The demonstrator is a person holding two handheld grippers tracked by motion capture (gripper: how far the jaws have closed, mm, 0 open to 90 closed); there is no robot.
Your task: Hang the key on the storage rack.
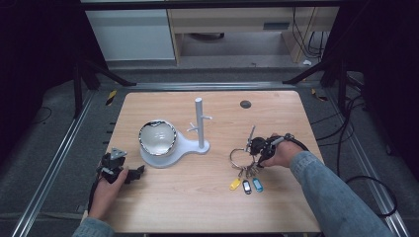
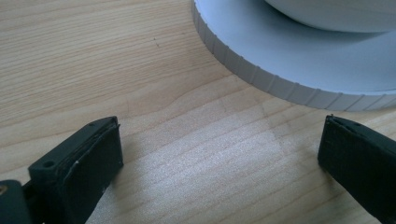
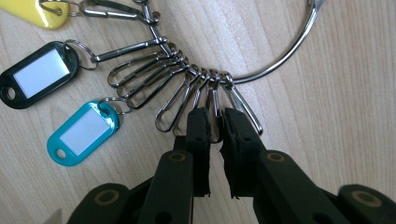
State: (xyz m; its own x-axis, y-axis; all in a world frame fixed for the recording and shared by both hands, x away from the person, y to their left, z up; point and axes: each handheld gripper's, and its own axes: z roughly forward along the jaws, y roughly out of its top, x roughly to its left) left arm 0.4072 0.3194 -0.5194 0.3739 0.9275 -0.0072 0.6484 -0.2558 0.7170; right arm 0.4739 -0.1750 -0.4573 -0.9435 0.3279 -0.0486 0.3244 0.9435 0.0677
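Right gripper view: right hand-held gripper (image 3: 215, 122) has jaws nearly together, pinching one metal clip (image 3: 214, 114) on the key ring (image 3: 285, 55); black tag (image 3: 36, 73) sits at 10 o'clock from the jaws, blue tag (image 3: 84, 132) at 9, yellow tag (image 3: 39, 10) at 11. High view puts the key ring (image 1: 238, 157) flat on the surface (image 1: 197, 197), at 3 o'clock from the white stand (image 1: 200, 129) and bowl (image 1: 157, 138). Left hand-held gripper (image 2: 219, 154) jaws wide, nothing between them, resting at 7 o'clock from the stand's base (image 2: 261, 60).
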